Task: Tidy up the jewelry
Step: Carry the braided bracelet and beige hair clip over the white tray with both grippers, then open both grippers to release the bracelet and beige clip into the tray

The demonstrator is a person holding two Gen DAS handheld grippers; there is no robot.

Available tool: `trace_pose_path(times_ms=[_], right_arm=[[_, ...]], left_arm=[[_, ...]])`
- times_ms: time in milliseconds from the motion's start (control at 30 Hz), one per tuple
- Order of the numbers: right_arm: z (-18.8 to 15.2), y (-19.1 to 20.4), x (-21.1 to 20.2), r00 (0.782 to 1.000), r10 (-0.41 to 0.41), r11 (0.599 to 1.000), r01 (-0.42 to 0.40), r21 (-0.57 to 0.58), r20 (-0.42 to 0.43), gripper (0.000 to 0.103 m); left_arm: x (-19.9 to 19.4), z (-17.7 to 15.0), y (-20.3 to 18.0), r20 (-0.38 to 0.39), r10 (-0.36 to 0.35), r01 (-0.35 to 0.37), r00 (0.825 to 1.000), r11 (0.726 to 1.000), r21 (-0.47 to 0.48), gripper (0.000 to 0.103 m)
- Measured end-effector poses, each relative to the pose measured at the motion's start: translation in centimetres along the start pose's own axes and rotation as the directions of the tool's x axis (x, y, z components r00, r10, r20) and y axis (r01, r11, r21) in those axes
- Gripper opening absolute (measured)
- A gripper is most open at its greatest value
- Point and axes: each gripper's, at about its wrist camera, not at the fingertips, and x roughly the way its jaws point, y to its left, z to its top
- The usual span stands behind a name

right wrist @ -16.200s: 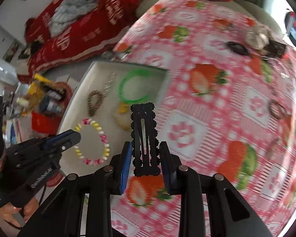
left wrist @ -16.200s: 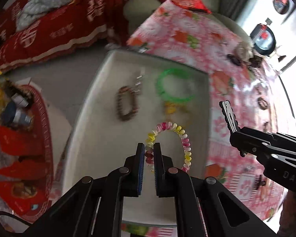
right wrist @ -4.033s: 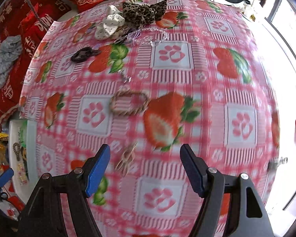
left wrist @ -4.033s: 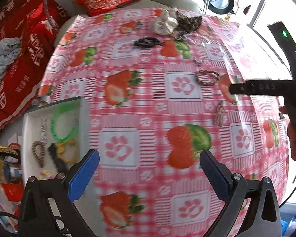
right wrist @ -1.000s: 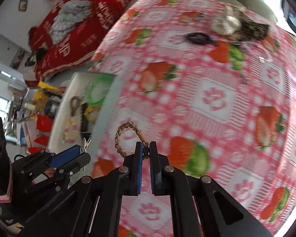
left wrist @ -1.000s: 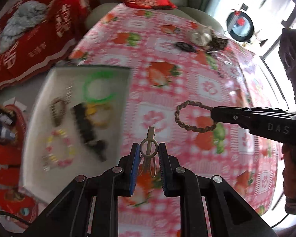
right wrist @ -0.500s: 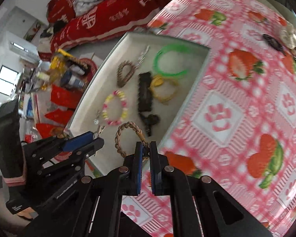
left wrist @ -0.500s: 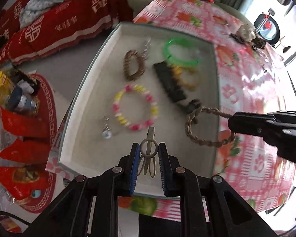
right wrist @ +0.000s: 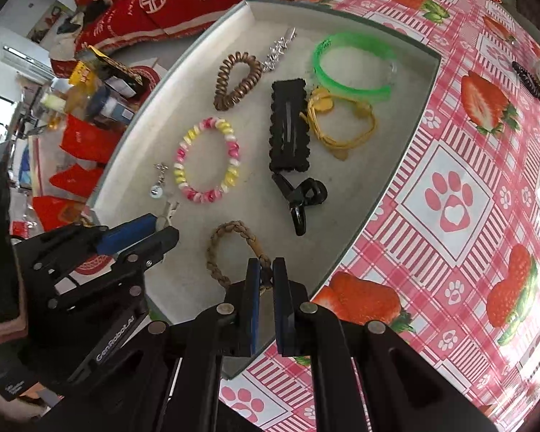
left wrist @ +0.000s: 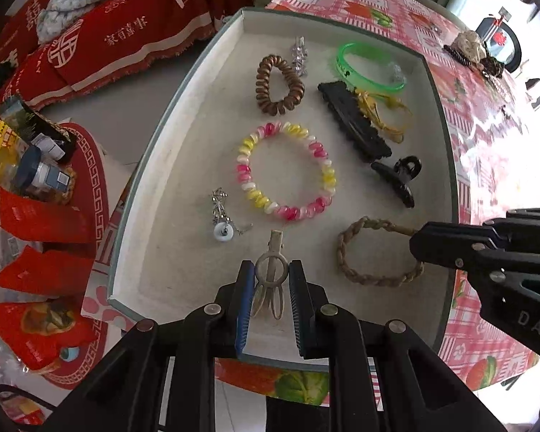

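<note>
The left hand-held gripper (left wrist: 270, 288) is squeezed onto a small pale metal hair clip (left wrist: 271, 273), holding it over the near part of the big white tray (left wrist: 183, 122). The right hand-held gripper (right wrist: 265, 288) is pinched tight on a brown braided rope bracelet (right wrist: 230, 252), which hangs over the tray floor just beside the clip. The tray sits on the table (right wrist: 450, 198) with the pink strawberry cloth. If both let go here, the clip and bracelet could land on each other, or on the pink and yellow bead bracelet (left wrist: 286, 171), and get tangled.
</note>
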Motion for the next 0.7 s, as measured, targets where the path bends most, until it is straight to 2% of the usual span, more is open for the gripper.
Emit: trace_pose_path(times_ms=[433,567,700], right_arm=[[0.2,0.6,2.2,0.997,-0.056,0.998,0.055,-0.011,-0.058,0.009],[0.4,1.2,2.2,0.998,-0.035,0.999,0.034,-0.018,-0.056,0.033],[0.9,1.7,1.5,0.999,-0.034,0.999,0.034,-0.015,-0.035,0.035]], left_arm=[[0.3,-0.1,0.2,-0.009,0.014,-0.014,1.0,1.0,-0.003,0.026],[0.4,-0.2,0.1,-0.01,0.019,-0.019,1.0,1.0,0.0,0.026],[0.0,-0.1,0.1,-0.003,0.02,-0.02,1.0,1.0,-0.001,0.026]])
